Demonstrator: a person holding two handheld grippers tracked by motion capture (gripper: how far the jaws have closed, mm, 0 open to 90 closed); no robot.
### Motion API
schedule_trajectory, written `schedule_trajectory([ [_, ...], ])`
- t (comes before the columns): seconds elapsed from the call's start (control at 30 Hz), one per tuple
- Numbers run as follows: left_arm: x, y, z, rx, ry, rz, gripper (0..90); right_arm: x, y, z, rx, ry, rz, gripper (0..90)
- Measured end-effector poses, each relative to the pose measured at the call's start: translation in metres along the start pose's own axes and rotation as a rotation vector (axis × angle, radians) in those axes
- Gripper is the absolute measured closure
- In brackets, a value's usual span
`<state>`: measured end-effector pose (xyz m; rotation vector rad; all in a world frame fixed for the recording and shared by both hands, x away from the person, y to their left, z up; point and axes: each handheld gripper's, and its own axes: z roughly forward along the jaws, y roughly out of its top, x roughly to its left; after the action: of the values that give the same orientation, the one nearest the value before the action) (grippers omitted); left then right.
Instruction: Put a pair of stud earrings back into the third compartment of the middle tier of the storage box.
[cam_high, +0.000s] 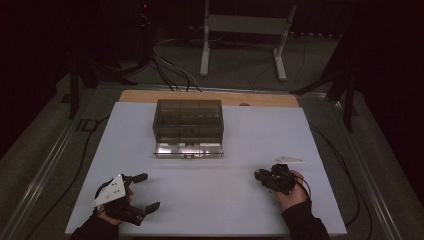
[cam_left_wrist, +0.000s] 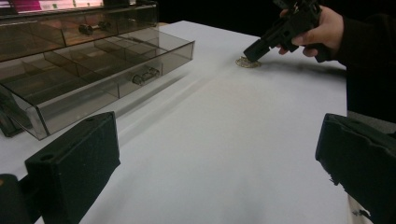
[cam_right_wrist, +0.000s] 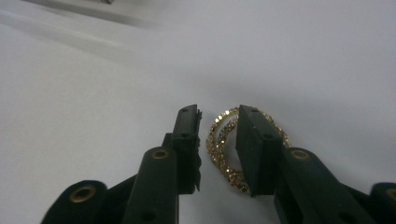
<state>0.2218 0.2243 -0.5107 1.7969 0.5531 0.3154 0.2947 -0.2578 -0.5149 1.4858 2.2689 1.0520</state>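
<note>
- The right gripper (cam_high: 261, 176) is working at about 4 o'clock on the white tabletop (cam_high: 215, 200), tipped down with its tips at the surface.
- A gold bracelet (cam_right_wrist: 236, 144), a sparkly loop of two strands, is lying flat on the tabletop under those tips; seen from the left gripper, it is showing as a small glittering patch (cam_left_wrist: 247, 62) beneath the far gripper's nose.
- The right jaws are standing narrowly apart, straddling the near-left arc of the loop: one jaw is sitting just outside the ring at its 9 o'clock, the other is resting over its middle. Whether the pads are pressing the strands yet is hard to tell; a slim gap is showing on the left.
- The strand between the jaws is running roughly 12 to 6 in the right gripper view, across the closing line, so a squeeze looks likely to catch it.
- The left gripper (cam_high: 145, 192) is waiting at about 7 o'clock, jaws spread wide and holding nothing, well apart from the bracelet.
- A smoky clear drawer box (cam_high: 188, 126) is sitting near 12 o'clock, its lowest drawer (cam_high: 188, 149) pulled out.
</note>
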Motion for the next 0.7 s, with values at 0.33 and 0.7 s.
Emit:
schedule_trajectory([
  [0.33, 0.000, 0.000, 0.000, 0.002, -0.002, 0.000, 0.7, -0.002, 0.000, 0.002, 0.023, -0.005, 0.018, 85.0],
  [0.7, 0.000, -0.001, 0.000, 0.001, -0.003, -0.005, 0.7, 0.000, 0.003, -0.009, -0.024, -0.015, 0.003, 86.3],
])
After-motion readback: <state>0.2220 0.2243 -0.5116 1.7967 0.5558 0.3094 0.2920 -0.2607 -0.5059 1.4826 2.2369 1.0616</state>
